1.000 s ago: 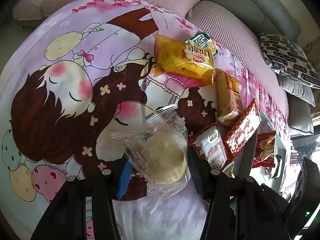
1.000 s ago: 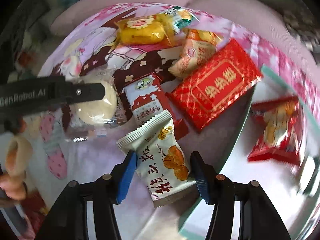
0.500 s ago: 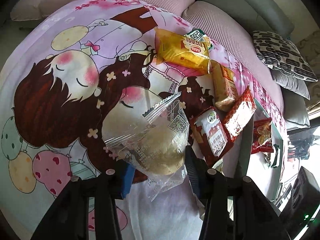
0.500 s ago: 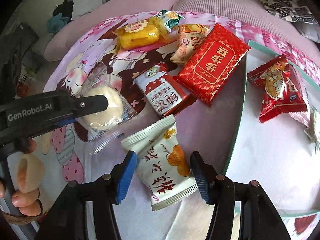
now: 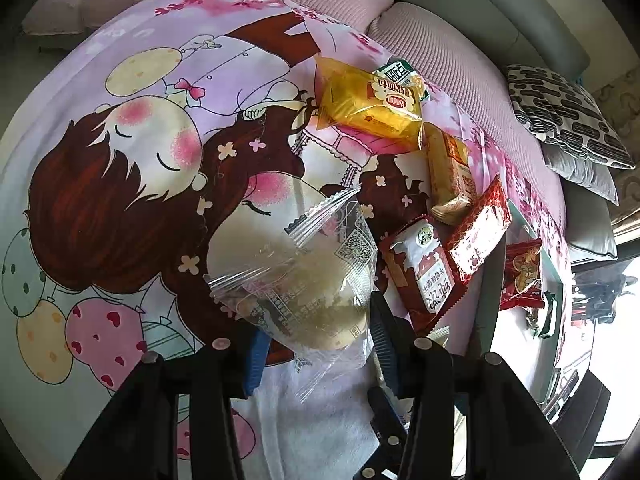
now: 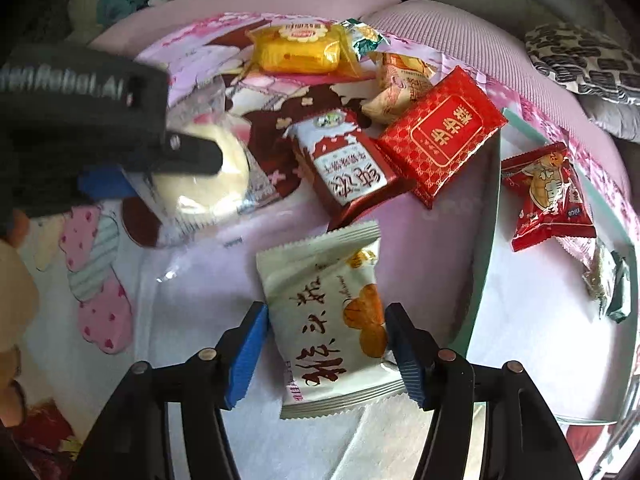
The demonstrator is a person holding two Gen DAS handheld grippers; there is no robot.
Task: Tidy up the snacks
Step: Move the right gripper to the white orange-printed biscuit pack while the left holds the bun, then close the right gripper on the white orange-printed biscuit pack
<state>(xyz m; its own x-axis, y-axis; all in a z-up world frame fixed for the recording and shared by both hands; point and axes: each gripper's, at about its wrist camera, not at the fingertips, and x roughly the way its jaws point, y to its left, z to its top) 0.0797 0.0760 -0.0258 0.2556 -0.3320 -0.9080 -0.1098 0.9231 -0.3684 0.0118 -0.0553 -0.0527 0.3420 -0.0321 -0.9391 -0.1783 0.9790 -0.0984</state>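
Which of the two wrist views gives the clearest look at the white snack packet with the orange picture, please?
The right wrist view: the white snack packet lies whole between the right gripper pads, print readable. In the left wrist view, only a sliver shows behind that gripper's finger.

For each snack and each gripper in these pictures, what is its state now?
left gripper: shut on clear-wrapped bun, lifted
right gripper: shut on white pastry packet
yellow cake packet: sealed, lying flat
red packet: sealed, lying flat
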